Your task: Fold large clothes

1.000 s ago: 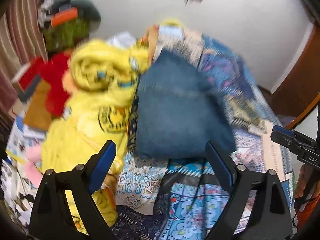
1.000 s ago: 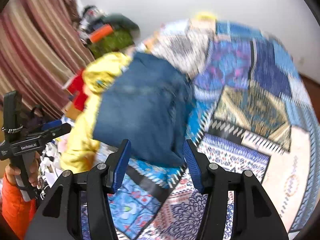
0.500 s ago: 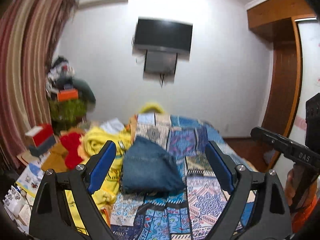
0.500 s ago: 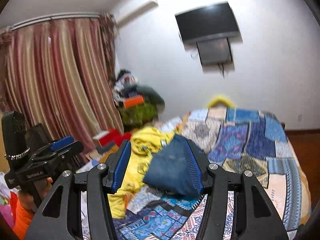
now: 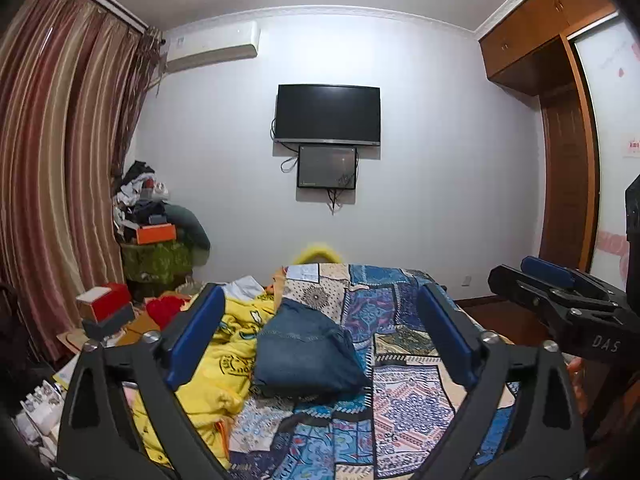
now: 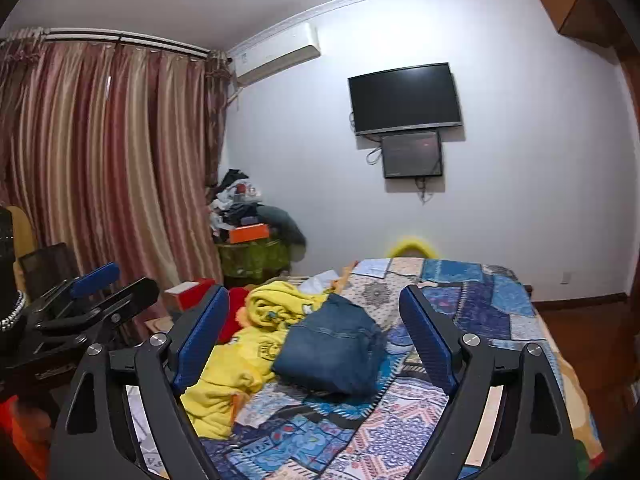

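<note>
A folded blue denim garment (image 5: 308, 350) (image 6: 334, 354) lies on the patchwork bedspread (image 5: 404, 400) (image 6: 460, 308), left of its middle. Beside it on the left sits a crumpled yellow printed garment (image 5: 224, 364) (image 6: 240, 364). My left gripper (image 5: 318, 332) is raised well back from the denim, jaws opening, nothing between them. My right gripper (image 6: 314, 330) is also raised and back, jaws opening wide, empty. Each gripper shows at the edge of the other's view: the right gripper (image 5: 560, 296) at far right, the left gripper (image 6: 92, 300) at far left.
A red garment (image 5: 166, 308) and boxes (image 5: 106, 312) lie left of the bed. A cluttered pile on a green-draped stand (image 5: 158, 256) fills the corner by striped curtains (image 6: 100, 168). A TV (image 5: 327, 114) hangs on the far wall; a wooden wardrobe (image 5: 560, 160) stands right.
Both grippers rose and tilted up from just above the denim to a level view of the room. The right gripper's jaws widened markedly; the left's slightly. The denim stays folded on the bed.
</note>
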### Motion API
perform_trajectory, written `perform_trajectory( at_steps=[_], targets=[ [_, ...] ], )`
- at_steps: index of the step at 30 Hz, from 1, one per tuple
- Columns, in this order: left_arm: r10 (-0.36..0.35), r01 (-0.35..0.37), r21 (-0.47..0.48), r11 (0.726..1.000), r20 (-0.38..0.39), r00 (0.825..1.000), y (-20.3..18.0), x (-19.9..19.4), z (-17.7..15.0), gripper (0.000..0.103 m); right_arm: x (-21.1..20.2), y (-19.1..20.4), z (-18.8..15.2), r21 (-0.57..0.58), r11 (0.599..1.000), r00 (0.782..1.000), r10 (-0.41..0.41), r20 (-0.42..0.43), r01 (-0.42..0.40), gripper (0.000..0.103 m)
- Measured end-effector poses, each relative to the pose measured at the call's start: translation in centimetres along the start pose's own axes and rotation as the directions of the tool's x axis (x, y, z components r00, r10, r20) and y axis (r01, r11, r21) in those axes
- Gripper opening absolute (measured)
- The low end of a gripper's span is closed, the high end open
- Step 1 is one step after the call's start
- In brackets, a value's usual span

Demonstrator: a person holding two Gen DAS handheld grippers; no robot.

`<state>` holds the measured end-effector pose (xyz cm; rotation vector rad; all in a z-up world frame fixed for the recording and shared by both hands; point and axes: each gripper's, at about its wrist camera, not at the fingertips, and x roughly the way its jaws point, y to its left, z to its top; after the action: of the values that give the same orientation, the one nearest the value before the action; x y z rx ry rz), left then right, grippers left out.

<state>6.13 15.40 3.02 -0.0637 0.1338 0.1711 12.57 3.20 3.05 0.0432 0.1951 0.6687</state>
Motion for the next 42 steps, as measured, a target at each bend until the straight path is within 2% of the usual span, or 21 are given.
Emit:
perform_trajectory(
  at_steps=[2,4,6,16,42],
  targets=[
    [-0.001,0.001,-0.005,1.000,-0.004,1.000,-0.1,-0.1,-0.3,0.100,-0.3,0.0,0.0,0.001,1.000,1.000,-0.010,-0.004,0.010,0.090],
    [0.000,0.000,-0.007,1.000,-0.009,1.000,0.0,0.0,-0.5,0.100,-0.2,-0.1,0.0,0.001,1.000,1.000,-0.016,-0.004,0.016,0.100],
    [0.000,0.000,-0.009,1.000,-0.014,1.000,0.0,0.1,-0.6,0.100,-0.5,0.1,-0.1,0.000,1.000,1.000,-0.023,0.002,0.023,0.103],
    [-0.002,0.002,-0.015,1.000,-0.021,1.000,0.2,0.2,-1.0,0.101,-0.8,0.1,-1.1,0.003,0.999,0.999,-0.036,-0.019,0.036,0.103],
    [-0.019,0.019,0.001,1.000,-0.025,1.000,0.1,0.8,-1.2,0.102,-2.2,-0.1,-0.5,0.024,0.998,0.999,-0.054,-0.001,0.054,0.103]
  ],
)
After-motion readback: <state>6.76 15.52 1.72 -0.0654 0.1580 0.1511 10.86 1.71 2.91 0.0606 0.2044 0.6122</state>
